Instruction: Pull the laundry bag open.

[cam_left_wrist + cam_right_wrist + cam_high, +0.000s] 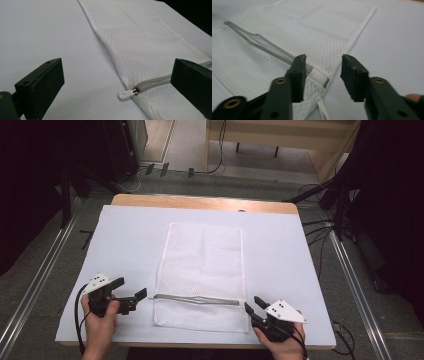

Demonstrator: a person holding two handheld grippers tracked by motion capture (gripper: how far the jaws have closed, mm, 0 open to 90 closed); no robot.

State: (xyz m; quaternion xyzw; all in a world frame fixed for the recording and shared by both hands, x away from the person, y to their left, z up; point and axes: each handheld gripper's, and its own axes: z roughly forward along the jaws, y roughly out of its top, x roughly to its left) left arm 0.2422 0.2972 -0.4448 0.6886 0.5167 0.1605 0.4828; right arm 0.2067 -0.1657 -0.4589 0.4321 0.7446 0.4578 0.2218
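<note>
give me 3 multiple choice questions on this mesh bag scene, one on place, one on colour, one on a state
1. Where does the zipper pull lie?
A. at the bag's edge beside the left gripper
B. at the bag's far end
C. off the table

2. What colour is the mesh bag?
A. blue
B. white
C. black

3. How do the jaws of the left gripper stand?
A. shut on the pull
B. shut on the bag's edge
C. open, holding nothing

Answers:
1. A, the left gripper view shows the pull at the near edge, between the open jaws.
2. B, white mesh in all views.
3. C, both jaws stand wide apart and clear of the pull.
</note>
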